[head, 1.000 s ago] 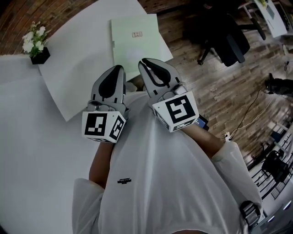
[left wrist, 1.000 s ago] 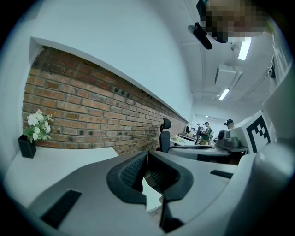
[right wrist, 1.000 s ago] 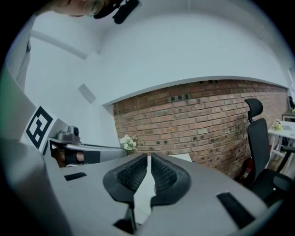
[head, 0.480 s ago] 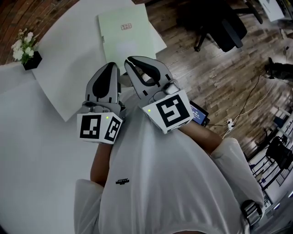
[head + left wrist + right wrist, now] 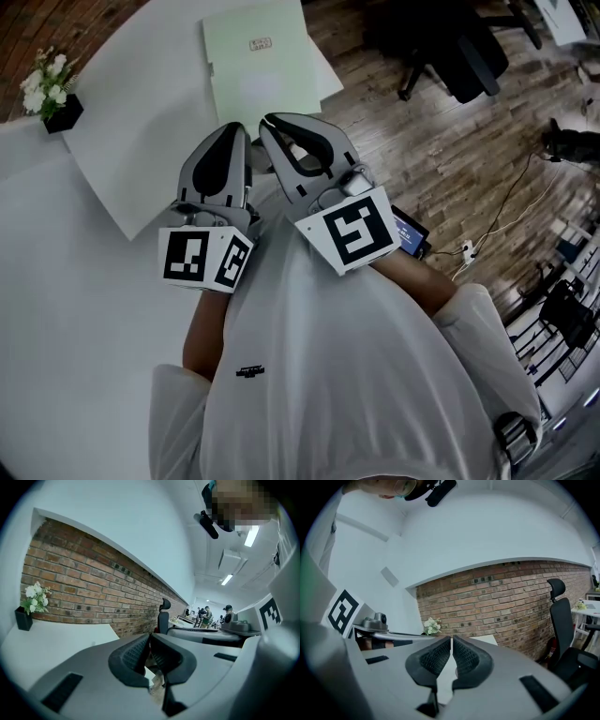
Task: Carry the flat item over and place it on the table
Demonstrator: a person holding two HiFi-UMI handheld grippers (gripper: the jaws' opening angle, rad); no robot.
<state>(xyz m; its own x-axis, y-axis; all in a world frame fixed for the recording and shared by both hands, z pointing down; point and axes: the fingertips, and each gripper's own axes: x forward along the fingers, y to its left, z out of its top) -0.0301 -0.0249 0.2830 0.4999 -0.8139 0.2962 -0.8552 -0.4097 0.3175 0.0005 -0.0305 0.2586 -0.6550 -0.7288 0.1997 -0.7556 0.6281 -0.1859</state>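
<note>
Two grippers are held close in front of the person's white T-shirt (image 5: 347, 375), side by side and almost touching, their marker cubes toward the chest and their tips pointing out over the tabletop (image 5: 141, 122). The left gripper (image 5: 230, 133) has its jaws pressed together with nothing caught between the ribbed pads (its own view (image 5: 149, 641) shows them meeting, with only floor and clutter behind). The right gripper (image 5: 277, 127) is closing the last sliver of its gap; its own view (image 5: 451, 644) shows a thin slit between the pads and nothing in it.

The pale green folder (image 5: 261, 66) lies flat on the white tabletop just beyond the gripper tips, apart from both of them, with a small label near its far end. It sits toward the tabletop's edge by the wooden floor (image 5: 450, 169).

A small black pot of white flowers (image 5: 45, 94) stands at the far left of the tabletop, well apart from the folder, with the brick wall (image 5: 79, 588) behind it. A black office chair (image 5: 459, 52) stands on the floor off to the right.
</note>
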